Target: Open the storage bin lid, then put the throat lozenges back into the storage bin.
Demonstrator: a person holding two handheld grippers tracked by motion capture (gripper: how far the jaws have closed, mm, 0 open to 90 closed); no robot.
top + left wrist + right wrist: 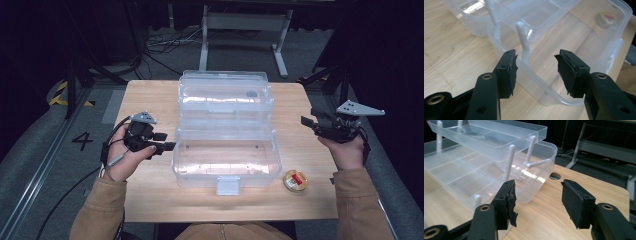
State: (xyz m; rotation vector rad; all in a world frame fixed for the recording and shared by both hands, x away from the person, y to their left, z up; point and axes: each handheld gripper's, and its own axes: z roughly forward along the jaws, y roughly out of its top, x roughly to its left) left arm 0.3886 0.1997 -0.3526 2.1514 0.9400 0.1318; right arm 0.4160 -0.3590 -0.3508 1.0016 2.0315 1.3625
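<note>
Clear plastic organizer box (pixel 225 132), opened at mid-desk (pixel 150 200), is flanked by both empty, wide-spread claws, the left claw (pixel 167 146) just beside its wall, the right claw (pixel 306 121) farther off.

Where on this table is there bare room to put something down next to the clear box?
Bare wood lies left of the clear box, beyond the left gripper, and along the table front edge. The right side is open too, between the box and the right gripper. It is crowded only by the small round tin.
</note>
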